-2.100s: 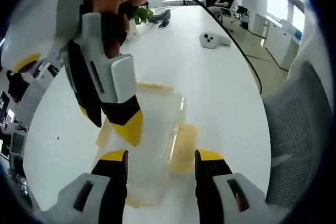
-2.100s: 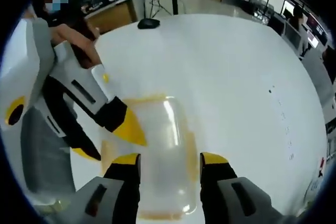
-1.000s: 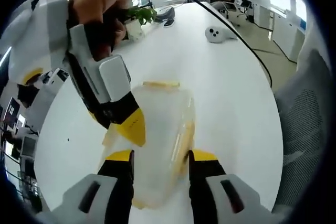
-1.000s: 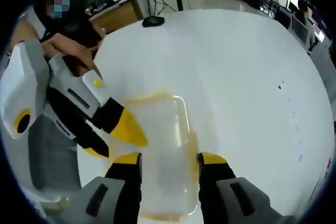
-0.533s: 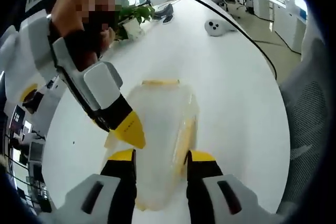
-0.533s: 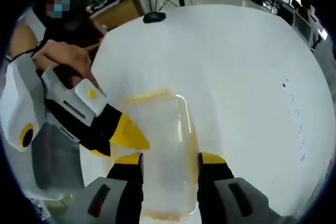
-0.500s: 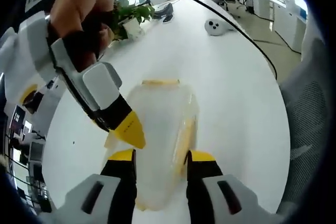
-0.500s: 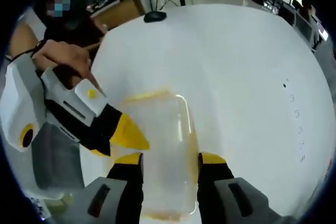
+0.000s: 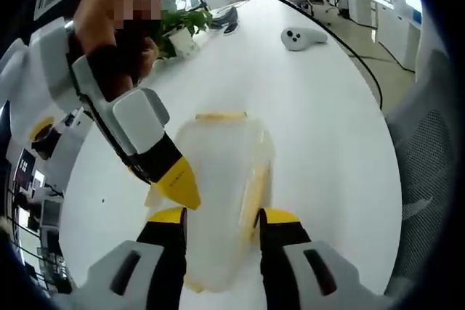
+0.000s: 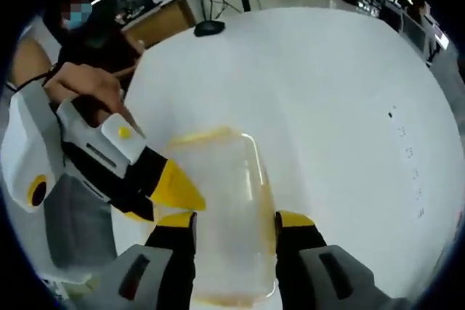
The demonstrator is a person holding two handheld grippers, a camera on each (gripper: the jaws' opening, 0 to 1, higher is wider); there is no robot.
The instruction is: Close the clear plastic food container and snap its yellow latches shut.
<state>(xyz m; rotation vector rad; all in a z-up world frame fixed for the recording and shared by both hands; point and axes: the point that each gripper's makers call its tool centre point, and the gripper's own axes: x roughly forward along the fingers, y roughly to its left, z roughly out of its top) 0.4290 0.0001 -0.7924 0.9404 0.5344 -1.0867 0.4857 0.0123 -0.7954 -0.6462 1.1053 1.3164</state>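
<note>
Lying on the white table (image 9: 320, 128), the clear container (image 9: 218, 201) sits between both parted, unclenched grippers (image 9: 221, 217) (image 10: 234, 217).

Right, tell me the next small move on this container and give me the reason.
Probably squeeze the left gripper inward to press the yellow side latch flat. The lid already sits on the clear container, both grippers straddle it with jaws apart, and that latch lies just inside the left gripper's own jaw. The right gripper straddles the container too and could steady it.
</note>
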